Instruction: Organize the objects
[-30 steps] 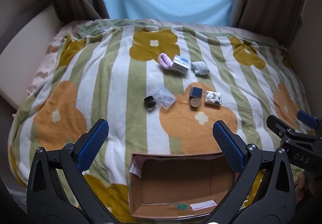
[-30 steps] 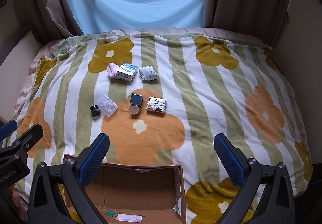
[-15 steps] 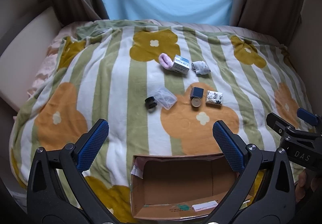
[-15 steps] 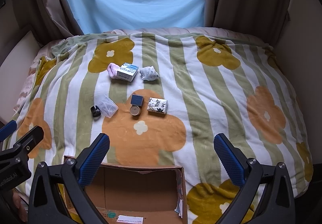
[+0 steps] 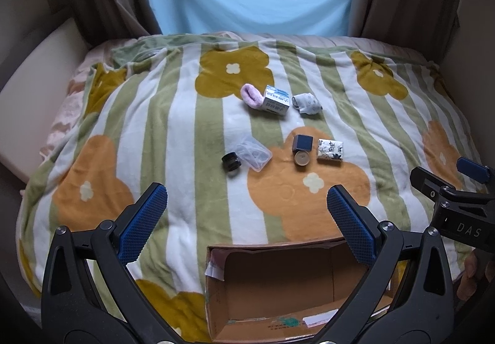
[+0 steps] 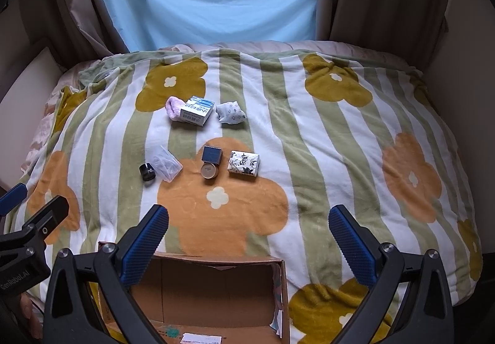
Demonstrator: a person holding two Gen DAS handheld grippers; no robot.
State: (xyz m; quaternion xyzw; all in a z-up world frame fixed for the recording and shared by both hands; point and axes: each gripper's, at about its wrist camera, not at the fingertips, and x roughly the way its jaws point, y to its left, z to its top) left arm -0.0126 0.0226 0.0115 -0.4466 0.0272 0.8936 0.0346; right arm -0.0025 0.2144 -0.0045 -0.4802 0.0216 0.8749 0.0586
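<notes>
On the blanket (image 5: 173,115), little change over the last second: only a slight creep forward. Near edge: box (image 5: 278,282), bare of items. Mid-blanket: carton (image 5: 276,101), socks, tins, all untouched. Left tongs (image 5: 247,223) and right tongs (image 6: 249,235) gaping wide, holding nothing. Sorting not begun.

So on the bed: two socks, pink (image 5: 251,95) and grey (image 5: 307,104), three little boxes (image 5: 276,102) (image 5: 302,143) (image 5: 330,150), one bag (image 5: 253,153), two jars (image 5: 231,161) (image 5: 302,157), one carton (image 5: 278,282) at 6 o'clock.
</notes>
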